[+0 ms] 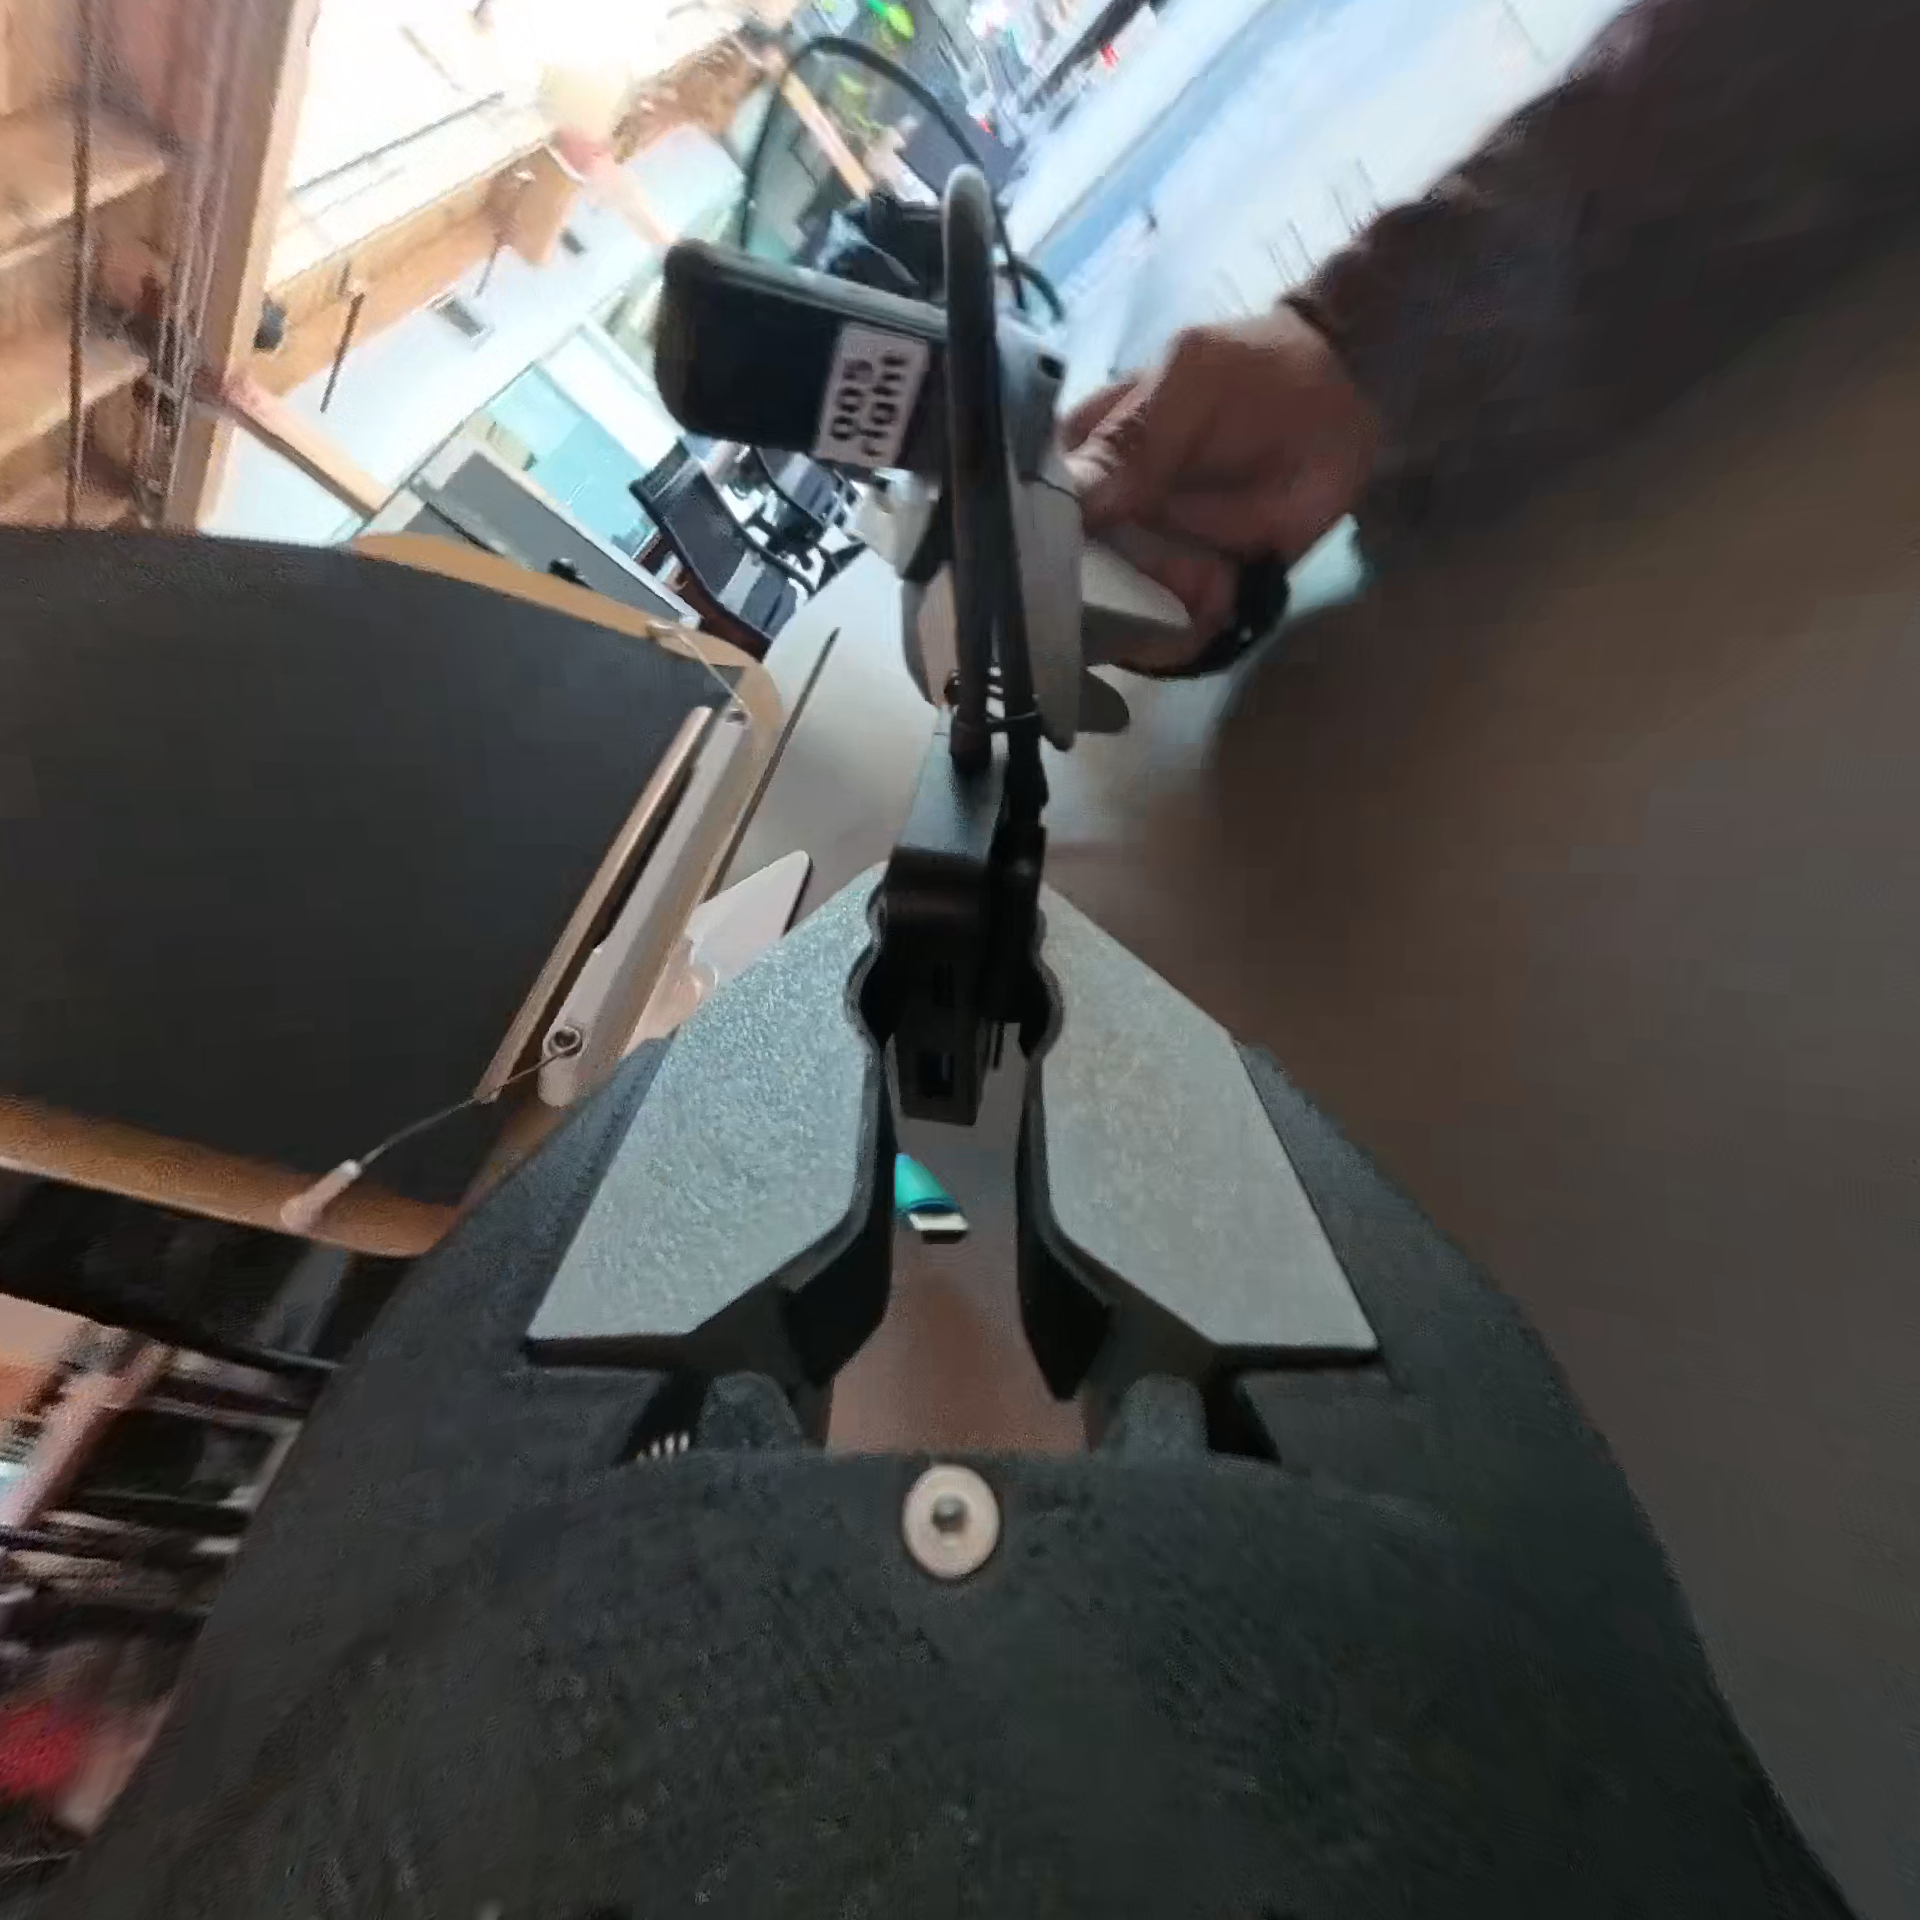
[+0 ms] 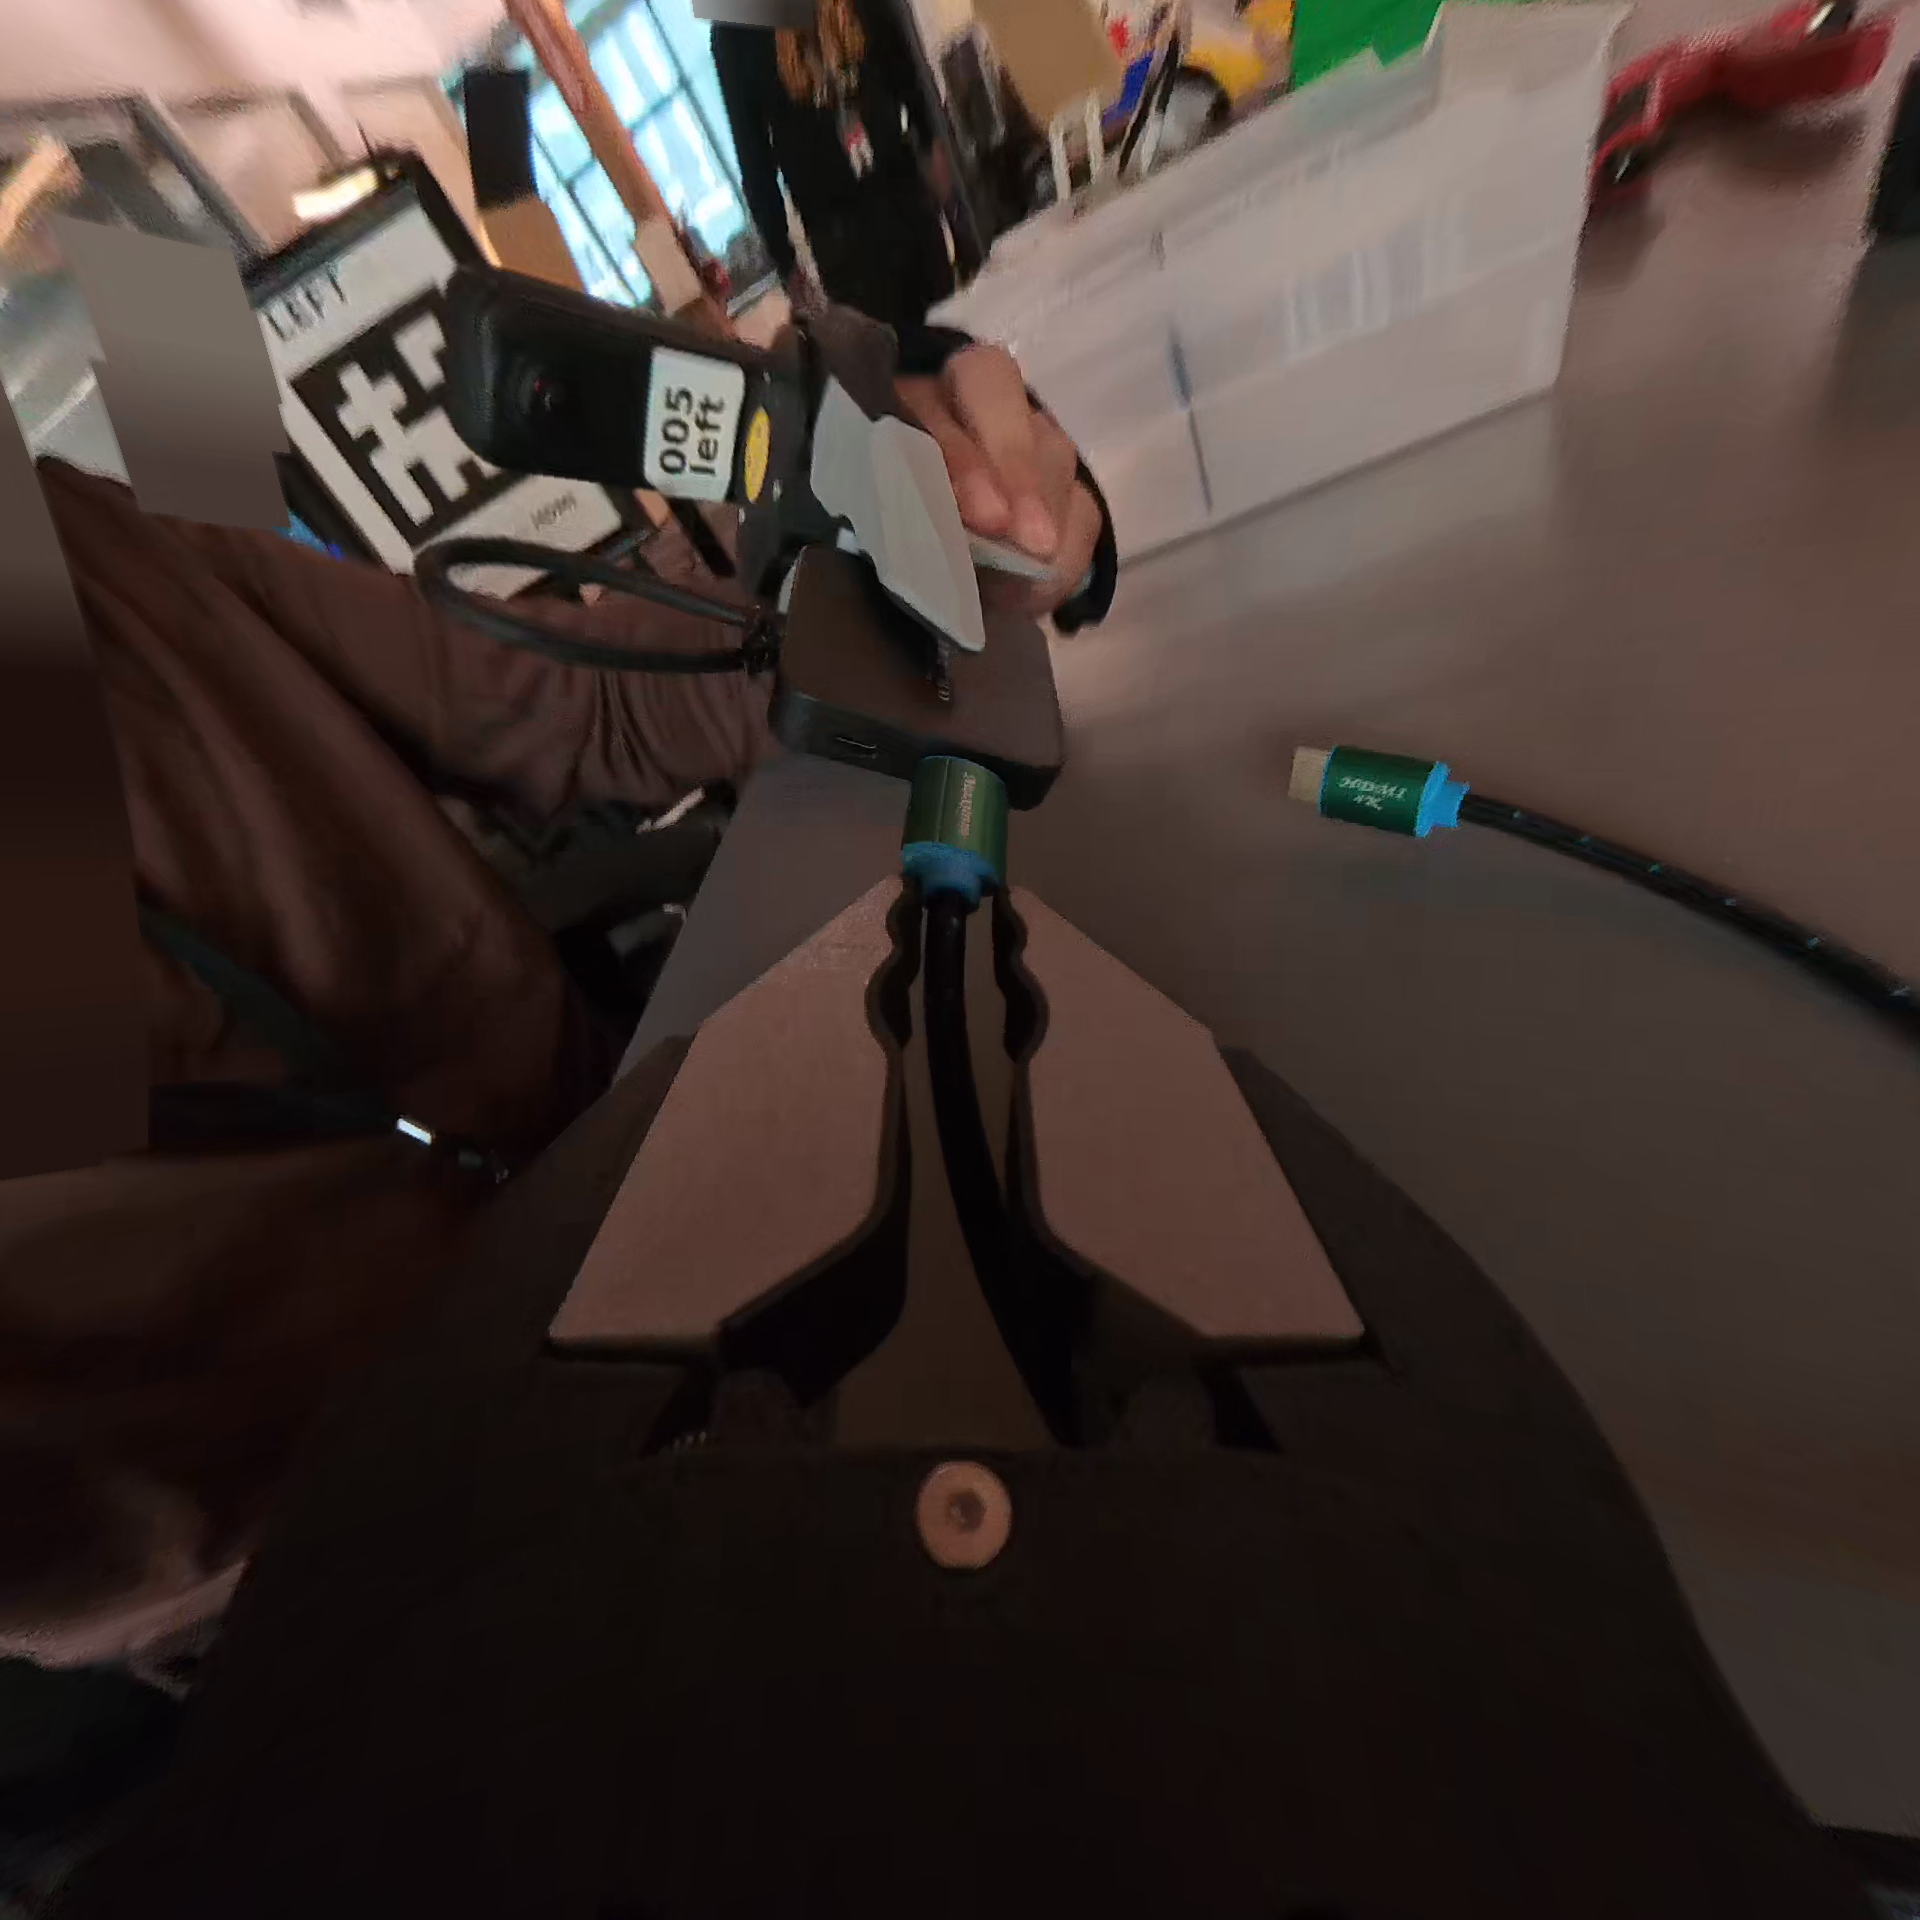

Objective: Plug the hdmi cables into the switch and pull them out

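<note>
left gripper [image 1: 956,997]: I've got its jaws pinching the black switch [image 1: 940,935]
right gripper [image 2: 951,935]: jaws closed on the cable [image 2: 961,1039], green plug [image 2: 953,816] just past the tips, at the switch's near edge
spare plug [image 2: 1371,795]: lying free on the table [image 2: 1558,1039], right

Non-task surroundings only. Work surface: dark brown table [image 2: 1558,1039], matte. Left wrist view: black padded chair back [image 1: 312,831] with tan wooden frame just beside the table edge; thin wire clipped along its frame. Blurred wooden shelving [image 1: 94,260] behind. Right wrist view: white boxes [image 2: 1299,343] at the far table edge; red object [image 2: 1725,83] beyond, blurred. Person in dark clothing [image 2: 831,156] standing in background.
</note>
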